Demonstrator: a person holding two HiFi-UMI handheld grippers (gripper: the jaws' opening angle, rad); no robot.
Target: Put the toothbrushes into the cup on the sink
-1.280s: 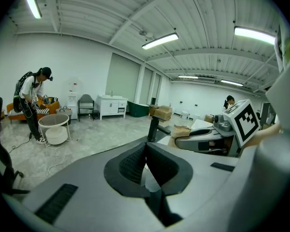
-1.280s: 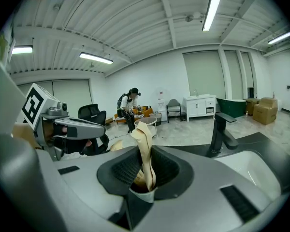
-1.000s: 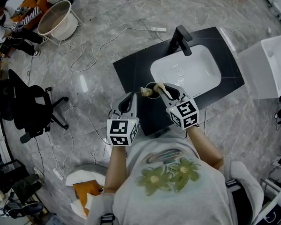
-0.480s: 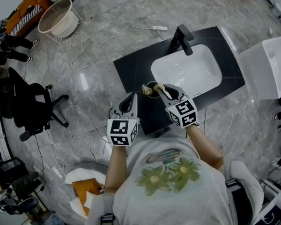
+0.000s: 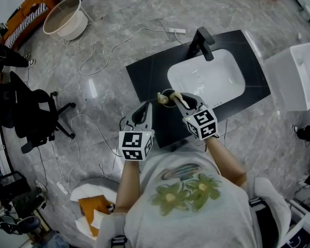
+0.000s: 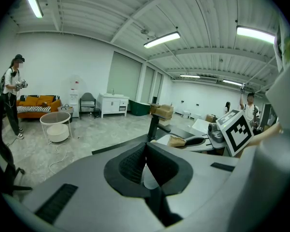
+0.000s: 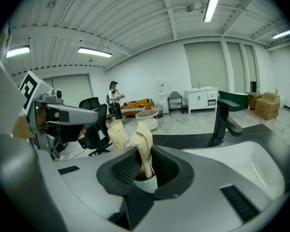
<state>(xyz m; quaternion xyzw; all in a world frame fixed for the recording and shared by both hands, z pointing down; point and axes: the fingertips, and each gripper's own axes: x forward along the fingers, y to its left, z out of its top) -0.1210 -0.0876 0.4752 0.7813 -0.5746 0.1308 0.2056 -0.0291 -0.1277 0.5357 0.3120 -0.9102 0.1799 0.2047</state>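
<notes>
Seen from above, a person in a grey shirt with a flower print stands at a black worktop (image 5: 150, 76) set on a grey marble floor (image 5: 119, 14). A white basin (image 5: 206, 79) is sunk into the worktop, with a black faucet (image 5: 201, 43) at its far edge. The right tongs (image 5: 176, 98) grip a beige paper-wrapped toothbrush (image 5: 164, 99), its end over a dark cup (image 5: 168, 92) at the near-left corner of the basin. The left tongs (image 5: 146, 105), closed and empty, hang just left of the cup at the worktop's edge. White cables (image 5: 101, 61) trail over the floor. A black office chair (image 5: 33, 120) stands well to the left.
</notes>
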